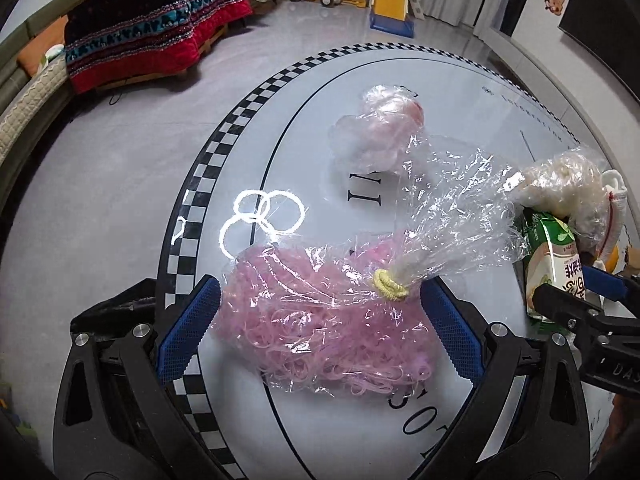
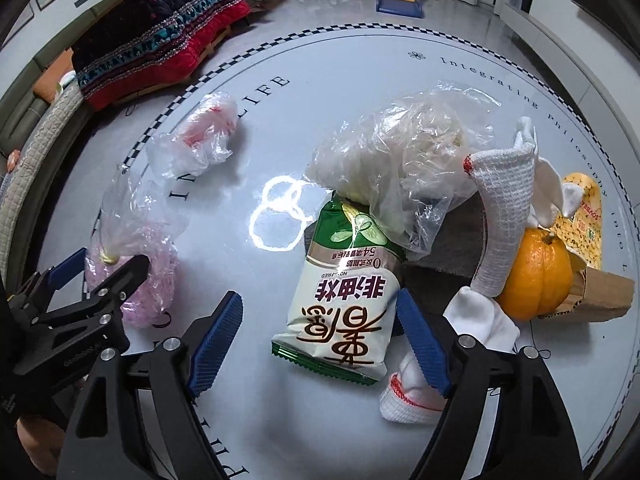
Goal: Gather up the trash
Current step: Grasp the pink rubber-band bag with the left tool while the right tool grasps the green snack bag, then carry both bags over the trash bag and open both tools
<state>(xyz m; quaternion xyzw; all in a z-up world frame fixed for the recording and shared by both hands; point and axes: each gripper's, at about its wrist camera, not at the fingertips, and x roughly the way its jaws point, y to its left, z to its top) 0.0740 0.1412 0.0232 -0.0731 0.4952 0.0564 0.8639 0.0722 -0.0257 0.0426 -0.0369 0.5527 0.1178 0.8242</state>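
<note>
Your left gripper (image 1: 320, 328) stands wide, the bag of pink rubber bands (image 1: 320, 320) lying between its blue pads (image 1: 188, 328), apparently untouched. Beyond the jaws sits a crumpled clear bag (image 1: 376, 128); off right, the green snack packet (image 1: 554, 264).

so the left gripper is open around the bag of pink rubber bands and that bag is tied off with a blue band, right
Not quite: the band tying the bag is yellow, not blue. The left wrist view shows the yellow band cinching the neck of the bag of pink rubber bands. The rest holds: the left gripper is open, its blue pads on either side of the bag on the table.
</note>
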